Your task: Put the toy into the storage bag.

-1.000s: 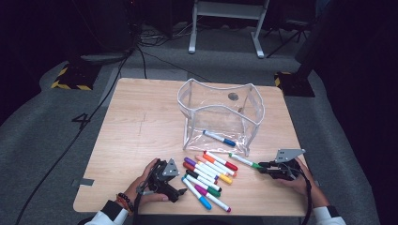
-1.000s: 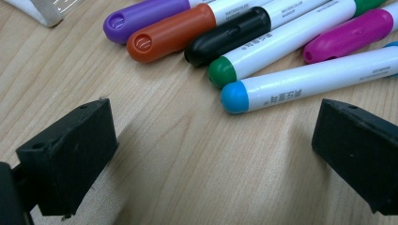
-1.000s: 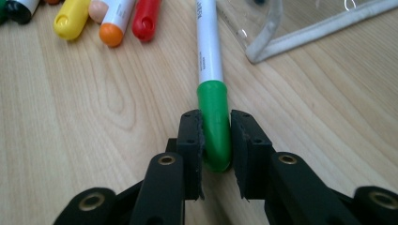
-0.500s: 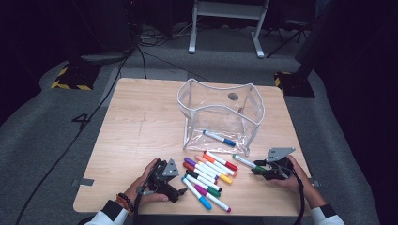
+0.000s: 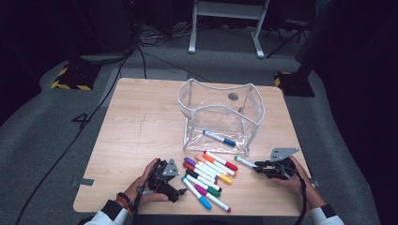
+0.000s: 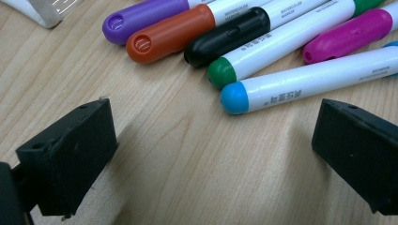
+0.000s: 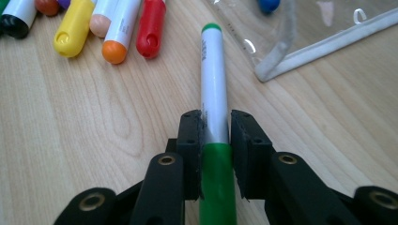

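Note:
My right gripper is shut on a white marker with a green cap. Its jaws have just been closing, and both pads press the barrel where it meets the cap. In the high view this marker lies low over the table, pointing left from the right gripper. My left gripper stands open on the wood with nothing between its pads, just short of a row of markers. The left gripper sits left of that marker pile. A clear pouch behind holds a blue-capped marker.
The pouch's white-edged corner lies just right of the held marker's tip. Red, orange and yellow caps lie to its left. The table's front edge runs close under both hands.
The right gripper dipped and shifted slightly left, staying at the green marker, which rests in about the same place. The left gripper has not moved.

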### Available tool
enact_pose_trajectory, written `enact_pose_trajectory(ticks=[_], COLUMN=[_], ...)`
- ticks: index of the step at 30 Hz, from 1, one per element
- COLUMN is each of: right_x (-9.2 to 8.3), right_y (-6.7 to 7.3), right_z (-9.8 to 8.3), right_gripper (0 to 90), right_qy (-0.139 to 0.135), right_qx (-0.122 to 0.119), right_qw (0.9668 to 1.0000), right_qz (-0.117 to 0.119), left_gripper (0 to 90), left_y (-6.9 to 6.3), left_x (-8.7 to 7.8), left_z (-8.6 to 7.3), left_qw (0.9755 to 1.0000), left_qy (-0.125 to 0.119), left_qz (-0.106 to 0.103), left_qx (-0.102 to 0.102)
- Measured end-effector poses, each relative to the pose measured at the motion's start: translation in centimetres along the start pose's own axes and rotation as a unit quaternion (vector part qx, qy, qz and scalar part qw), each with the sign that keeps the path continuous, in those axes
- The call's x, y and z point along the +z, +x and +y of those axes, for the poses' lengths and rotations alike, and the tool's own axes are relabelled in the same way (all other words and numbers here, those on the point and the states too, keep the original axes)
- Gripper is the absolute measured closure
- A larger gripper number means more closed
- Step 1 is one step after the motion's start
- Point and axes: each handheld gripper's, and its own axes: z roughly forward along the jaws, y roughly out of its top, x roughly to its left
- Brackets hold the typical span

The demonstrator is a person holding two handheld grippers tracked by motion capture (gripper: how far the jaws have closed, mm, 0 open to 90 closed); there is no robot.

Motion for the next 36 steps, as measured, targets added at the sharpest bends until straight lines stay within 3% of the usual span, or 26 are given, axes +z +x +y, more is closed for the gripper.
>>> enact_pose_trajectory(ticks=[8, 13, 21, 25, 30, 36], right_x=[-3.2, -5.3, -7.3, -7.9, -8.7, -9.5], right_y=[0.3, 0.7, 2.4, 2.6, 2.8, 2.8], right_z=[-0.1, 1.0, 4.9, 7.0, 10.1, 13.0], right_gripper=[74.6, 74.7, 74.7, 74.6, 74.7, 74.7], right_qy=[-0.034, -0.062, -0.104, -0.121, -0.133, -0.142], right_qx=[-0.01, -0.026, -0.072, -0.081, -0.104, -0.13], right_qw=[0.9991, 0.997, 0.9918, 0.9892, 0.9855, 0.9807], right_qz=[-0.023, -0.038, -0.02, -0.014, -0.014, -0.031], left_gripper=[0.5, 0.5, 0.5, 0.5, 0.5, 0.5], left_y=[0.0, 0.0, 0.0, 0.1, 0.1, 0.1], left_x=[0.0, 0.0, 0.0, 0.0, 0.0, 0.1], left_z=[0.0, 0.0, 0.0, 0.0, 0.0, 0.0], left_qw=[1.0, 1.0, 1.0, 1.0, 1.0, 1.0], left_qy=[0.0, 0.0, 0.0, 0.0, 0.0, 0.0], left_qz=[0.0, 0.0, -0.001, -0.003, -0.004, -0.004], left_qx=[0.0, 0.001, 0.001, 0.004, 0.004, 0.004])
